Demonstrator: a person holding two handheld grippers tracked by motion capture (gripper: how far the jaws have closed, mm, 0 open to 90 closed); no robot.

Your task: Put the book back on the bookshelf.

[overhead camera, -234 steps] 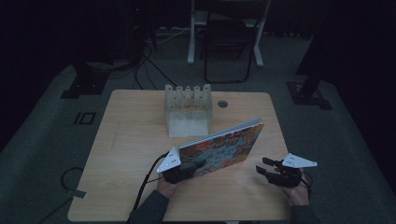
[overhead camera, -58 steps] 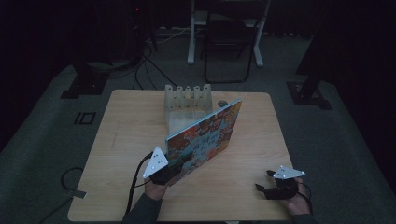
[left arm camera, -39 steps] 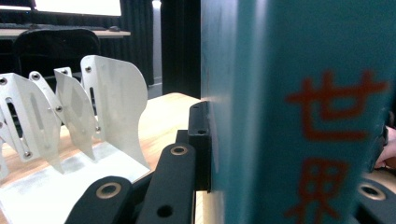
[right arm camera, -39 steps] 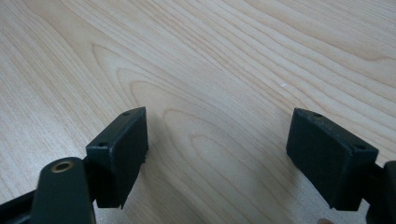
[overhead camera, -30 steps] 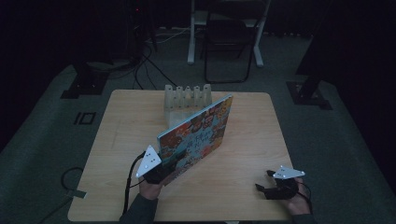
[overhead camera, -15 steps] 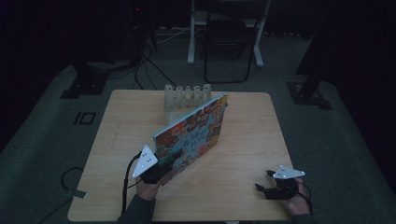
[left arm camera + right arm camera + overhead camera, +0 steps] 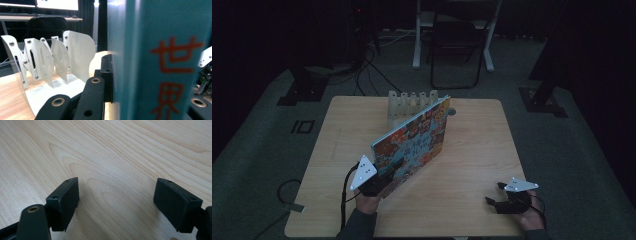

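A: where's the book at?
B: tilted over the table, near the white rack. Left gripper fingers clamped on its lower corner.
A: right gripper?
B: fingers apart, nothing between.

The high view looks forward and down from above the person's side onto the whole wooden table, from well off, with dark floor all round it. The left gripper view rides low, just above the tabletop, and looks level along its jaws toward 12 o'clock: the book stands right against the lens, the white divider rack just behind at 10 o'clock. Both views share that book and rack. The right gripper view points steeply down, very near bare tabletop, at about 5 o'clock on the high view's table.
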